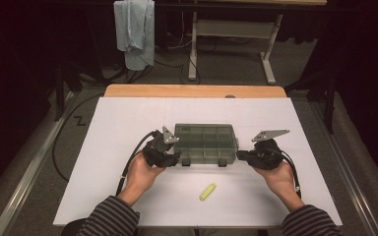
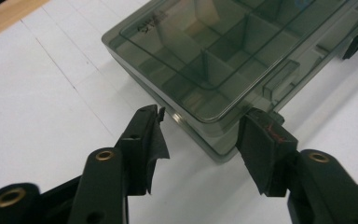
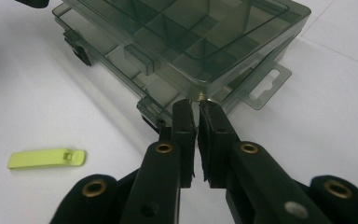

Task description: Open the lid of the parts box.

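The smoky translucent plastic compartment box point(image 1: 205, 143) sits mid-frame on the white counter point(image 1: 128, 123), lid down. Left claw point(image 2: 205, 133) spread at its corner; right claw point(image 3: 198, 116) clenched, empty. Opening looks unstarted.

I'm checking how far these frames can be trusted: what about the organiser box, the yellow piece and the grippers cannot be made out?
- Compartment box contents: the smoky lid in every view hides whether anything lies inside.
- Raised lettering on the lid, left gripper view: too small and blurred to read.
- Right gripper: whether its jaws pinch the box corner or just touch it.
- Yellow piece: too small to tell what it is.
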{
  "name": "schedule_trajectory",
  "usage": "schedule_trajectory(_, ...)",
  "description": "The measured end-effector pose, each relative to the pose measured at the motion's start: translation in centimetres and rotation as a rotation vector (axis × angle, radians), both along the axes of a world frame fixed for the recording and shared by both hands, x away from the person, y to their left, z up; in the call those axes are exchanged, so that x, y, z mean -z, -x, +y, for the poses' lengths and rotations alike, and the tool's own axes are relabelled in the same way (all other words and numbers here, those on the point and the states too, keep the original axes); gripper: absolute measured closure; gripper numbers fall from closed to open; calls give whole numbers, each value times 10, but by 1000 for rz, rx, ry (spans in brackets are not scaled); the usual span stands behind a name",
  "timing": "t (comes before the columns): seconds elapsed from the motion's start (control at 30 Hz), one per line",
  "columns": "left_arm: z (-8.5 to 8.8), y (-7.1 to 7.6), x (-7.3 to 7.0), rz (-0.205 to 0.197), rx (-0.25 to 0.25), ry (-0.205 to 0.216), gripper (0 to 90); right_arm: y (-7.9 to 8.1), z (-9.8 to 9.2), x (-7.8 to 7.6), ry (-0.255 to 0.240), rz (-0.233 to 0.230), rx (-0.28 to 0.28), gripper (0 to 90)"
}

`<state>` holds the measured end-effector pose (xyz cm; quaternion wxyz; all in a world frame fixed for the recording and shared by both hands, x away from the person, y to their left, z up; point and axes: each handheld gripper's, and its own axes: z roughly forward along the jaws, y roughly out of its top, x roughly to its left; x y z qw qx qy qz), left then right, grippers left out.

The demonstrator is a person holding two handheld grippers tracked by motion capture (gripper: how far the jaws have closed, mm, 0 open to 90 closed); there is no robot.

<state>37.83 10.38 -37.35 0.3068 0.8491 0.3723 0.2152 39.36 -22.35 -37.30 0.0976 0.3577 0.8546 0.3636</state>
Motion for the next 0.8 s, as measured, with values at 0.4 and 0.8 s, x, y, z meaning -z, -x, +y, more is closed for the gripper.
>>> schedule_trajectory(0.4,2,-3,-14,-36,-3,61,461,-7,-1,3,-20,12,50,819)
schedule_trajectory(0.8,6,-8,-23,-38,-11,123,475,-25,6,1,-7,46,129,786)
